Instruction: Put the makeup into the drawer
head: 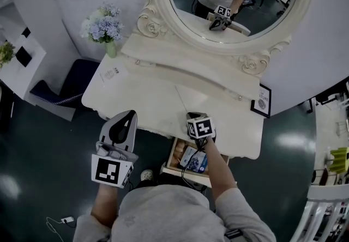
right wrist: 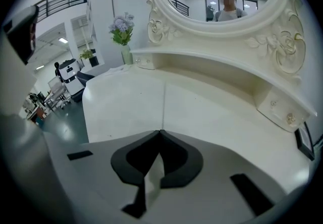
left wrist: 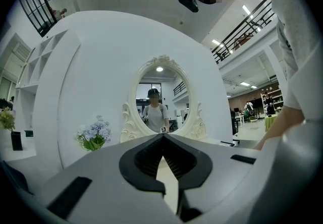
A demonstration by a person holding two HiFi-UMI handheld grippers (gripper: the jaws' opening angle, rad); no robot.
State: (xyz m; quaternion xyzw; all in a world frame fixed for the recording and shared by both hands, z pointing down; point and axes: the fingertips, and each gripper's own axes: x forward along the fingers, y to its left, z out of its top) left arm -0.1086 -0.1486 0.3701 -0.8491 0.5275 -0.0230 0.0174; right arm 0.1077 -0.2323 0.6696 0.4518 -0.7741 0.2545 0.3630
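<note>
Cream dressing table (head: pixel 147 99), makeup (head: pixel 195 158) in its open drawer (head: pixel 170 162)

At lower centre the drawer stands pulled out, and the makeup, including a blue packet, lies inside. It sits just below the right gripper (head: pixel 192 116), whose jaws are pressed together on nothing. At lower left, the left gripper (head: pixel 130 114) also has its jaws closed and empty, well apart from the makeup. The person's forearm covers part of the drawer, so single items are hard to make out.

Oval mirror (head: pixel 232 1) above the dressing table (head: pixel 142 99), blue flowers (head: pixel 103 27) at its left, framed picture (head: pixel 263 100) at right.
</note>
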